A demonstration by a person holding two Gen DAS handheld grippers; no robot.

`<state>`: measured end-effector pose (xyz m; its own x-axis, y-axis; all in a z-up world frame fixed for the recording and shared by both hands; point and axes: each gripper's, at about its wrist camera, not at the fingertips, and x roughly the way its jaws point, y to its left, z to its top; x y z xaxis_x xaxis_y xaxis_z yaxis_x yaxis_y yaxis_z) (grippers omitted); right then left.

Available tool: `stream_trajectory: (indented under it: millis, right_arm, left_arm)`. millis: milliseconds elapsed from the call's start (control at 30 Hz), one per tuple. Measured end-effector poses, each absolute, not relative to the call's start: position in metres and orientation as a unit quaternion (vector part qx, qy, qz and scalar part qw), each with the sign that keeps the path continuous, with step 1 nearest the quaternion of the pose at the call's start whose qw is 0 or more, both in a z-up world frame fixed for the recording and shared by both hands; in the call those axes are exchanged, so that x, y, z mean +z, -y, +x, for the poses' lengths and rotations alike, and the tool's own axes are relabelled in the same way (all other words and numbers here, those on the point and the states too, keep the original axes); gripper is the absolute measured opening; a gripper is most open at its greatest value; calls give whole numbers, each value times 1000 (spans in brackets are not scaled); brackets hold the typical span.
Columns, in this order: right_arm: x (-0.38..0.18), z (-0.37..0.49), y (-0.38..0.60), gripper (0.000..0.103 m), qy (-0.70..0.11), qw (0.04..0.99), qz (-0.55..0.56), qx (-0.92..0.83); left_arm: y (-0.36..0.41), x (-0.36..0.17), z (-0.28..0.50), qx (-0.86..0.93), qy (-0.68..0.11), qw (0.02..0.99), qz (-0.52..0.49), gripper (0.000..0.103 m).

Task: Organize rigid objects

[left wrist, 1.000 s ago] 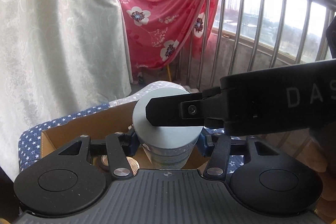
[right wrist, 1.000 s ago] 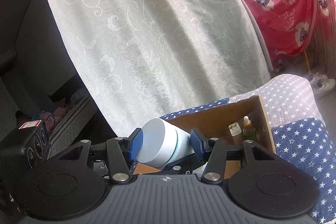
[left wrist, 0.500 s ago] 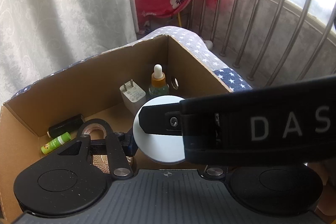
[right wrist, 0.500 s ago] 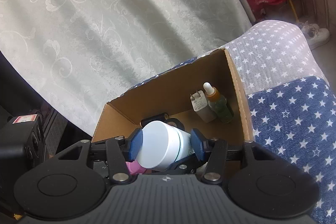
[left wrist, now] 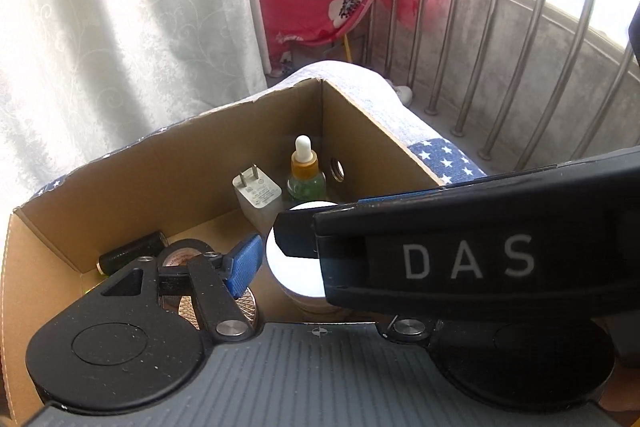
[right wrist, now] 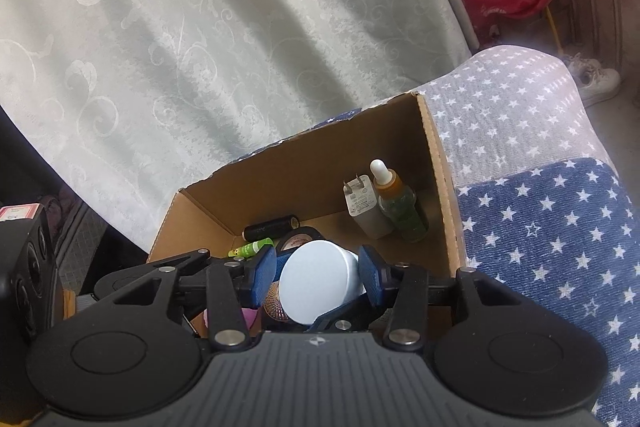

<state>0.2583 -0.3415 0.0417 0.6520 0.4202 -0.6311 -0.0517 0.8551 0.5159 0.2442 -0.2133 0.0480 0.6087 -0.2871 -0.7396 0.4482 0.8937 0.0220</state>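
A white-lidded jar (right wrist: 316,281) sits low inside the cardboard box (right wrist: 438,163). My right gripper (right wrist: 318,277) has its blue pads (right wrist: 264,277) on both sides of the jar with small gaps showing. In the left wrist view the jar (left wrist: 296,269) is partly hidden by the right gripper's black body (left wrist: 460,255). My left gripper (left wrist: 312,263) is open; its left pad (left wrist: 242,263) stands apart from the jar and its right finger is hidden.
The box holds a white charger plug (left wrist: 256,195), a green dropper bottle (left wrist: 306,175), a black cylinder (left wrist: 132,257), a tape roll (left wrist: 186,255), a green tube (right wrist: 250,247) and a patterned disc (left wrist: 244,305). Star-patterned cloth (right wrist: 532,211) lies right; a curtain (right wrist: 200,47) hangs behind.
Both grippers lowered the jar into the box. The left gripper's pad has come off the jar and its jaws have opened. The right pads have also loosened.
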Motion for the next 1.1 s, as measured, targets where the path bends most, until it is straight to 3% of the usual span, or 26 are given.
stream_trajectory:
  millis: [33, 167, 333, 1100]
  right_arm:
    - [42, 257, 342, 49, -393, 879, 233, 134]
    - [43, 253, 347, 49, -384, 881, 240, 136]
    - [50, 244, 352, 49, -366, 884, 255, 140]
    - [85, 177, 347, 52, -323, 898, 267, 135]
  left_arm:
    - [213, 49, 242, -205, -386, 893, 105, 72]
    - [214, 54, 232, -201, -370, 900, 116, 74]
    - [213, 62, 217, -198, -347, 908, 124, 92]
    - [176, 101, 146, -199, -285, 932, 104, 100]
